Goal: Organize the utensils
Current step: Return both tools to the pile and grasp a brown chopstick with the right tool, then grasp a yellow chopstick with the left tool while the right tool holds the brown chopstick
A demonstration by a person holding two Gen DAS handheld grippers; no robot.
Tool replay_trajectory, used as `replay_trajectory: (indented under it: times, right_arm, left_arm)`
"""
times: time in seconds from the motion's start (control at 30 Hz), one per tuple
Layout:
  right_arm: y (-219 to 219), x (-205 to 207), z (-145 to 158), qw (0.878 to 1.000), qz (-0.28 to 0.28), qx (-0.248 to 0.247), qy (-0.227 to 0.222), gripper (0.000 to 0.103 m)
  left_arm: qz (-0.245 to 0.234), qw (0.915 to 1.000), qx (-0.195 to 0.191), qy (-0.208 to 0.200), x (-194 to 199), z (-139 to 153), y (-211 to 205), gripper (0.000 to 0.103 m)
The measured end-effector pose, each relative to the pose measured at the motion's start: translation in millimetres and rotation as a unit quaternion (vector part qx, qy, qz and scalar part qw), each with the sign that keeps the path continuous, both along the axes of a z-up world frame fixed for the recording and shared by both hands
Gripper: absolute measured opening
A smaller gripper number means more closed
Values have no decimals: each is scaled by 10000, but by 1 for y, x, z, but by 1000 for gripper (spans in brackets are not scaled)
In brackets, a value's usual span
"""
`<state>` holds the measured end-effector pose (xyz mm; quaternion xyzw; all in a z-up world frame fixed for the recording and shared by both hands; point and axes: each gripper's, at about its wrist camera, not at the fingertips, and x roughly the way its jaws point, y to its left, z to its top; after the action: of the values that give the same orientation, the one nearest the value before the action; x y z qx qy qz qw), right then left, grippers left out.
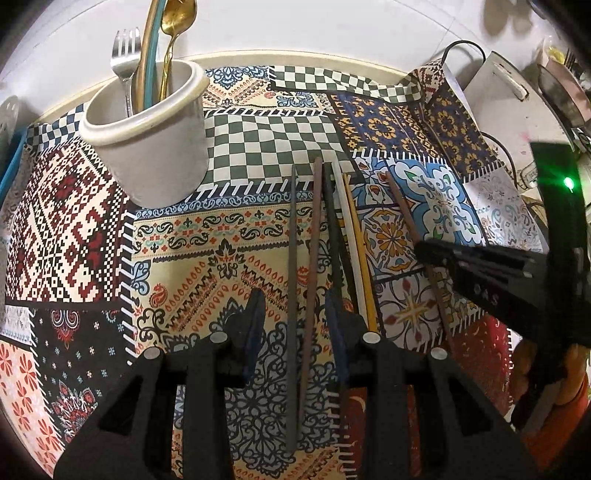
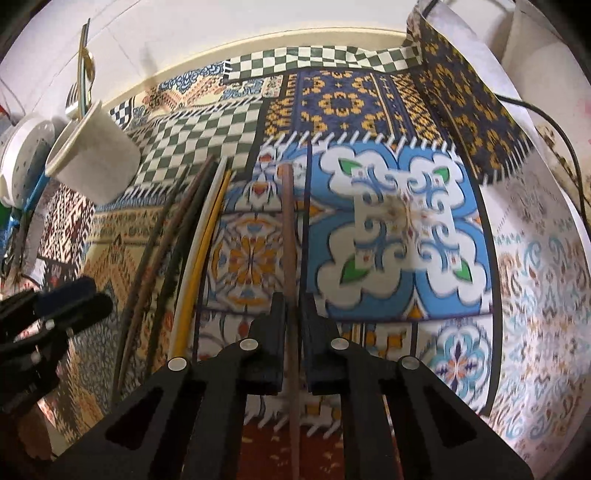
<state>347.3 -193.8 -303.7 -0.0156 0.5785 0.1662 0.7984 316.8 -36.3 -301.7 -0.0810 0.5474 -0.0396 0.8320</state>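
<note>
Pointing steeply down, right gripper point(image 2: 294, 317) clamps chopstick point(image 2: 290, 236).

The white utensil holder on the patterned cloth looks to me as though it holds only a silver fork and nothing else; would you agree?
Not quite. In the left wrist view the white utensil holder on the patterned cloth holds the silver fork plus a gold spoon and a curved teal-and-gold handle.

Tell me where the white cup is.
The white cup stands upper left in the left wrist view, on the patterned cloth, left of the chopsticks, holding a fork.
</note>
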Motion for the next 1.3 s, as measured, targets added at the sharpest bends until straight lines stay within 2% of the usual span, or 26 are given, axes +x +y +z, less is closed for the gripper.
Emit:
replay_trajectory:
  times: [0.4,0.43,0.57,0.7,0.8,0.9,1.07,1.3]
  right_arm:
    - [6,28,-4,9991,-114,395,-93,7]
    - [4,28,-5,9988,-151,455,-67,7]
    - [-9,22,-1,9979,-310,565,-36,7]
    - [-20,13,0,9968,-493,633,-25,7]
    - [-31,7,3,9955,-633,707,-11,7]
    - [-45,-1,8,9943,-720,788,-47,7]
    - [-47,1,11,9932,-803,831,-112,7]
    - [-51,0,16,9917,-883,914,-178,7]
  left_arm:
    - [-401,9989,-124,201,30,-5,-23,32]
    - [-443,9987,-151,206,32,-5,-25,30]
    - [-715,9959,-447,322,42,-9,-39,9]
    - [-883,9936,-588,375,47,-12,-50,3]
    - [-889,9940,-454,445,53,-18,-57,3]
    - [-829,9959,-87,345,56,-21,-61,3]
    - [-899,9954,-35,325,62,-22,-60,3]
    - [-970,9941,303,371,84,-23,-67,3]
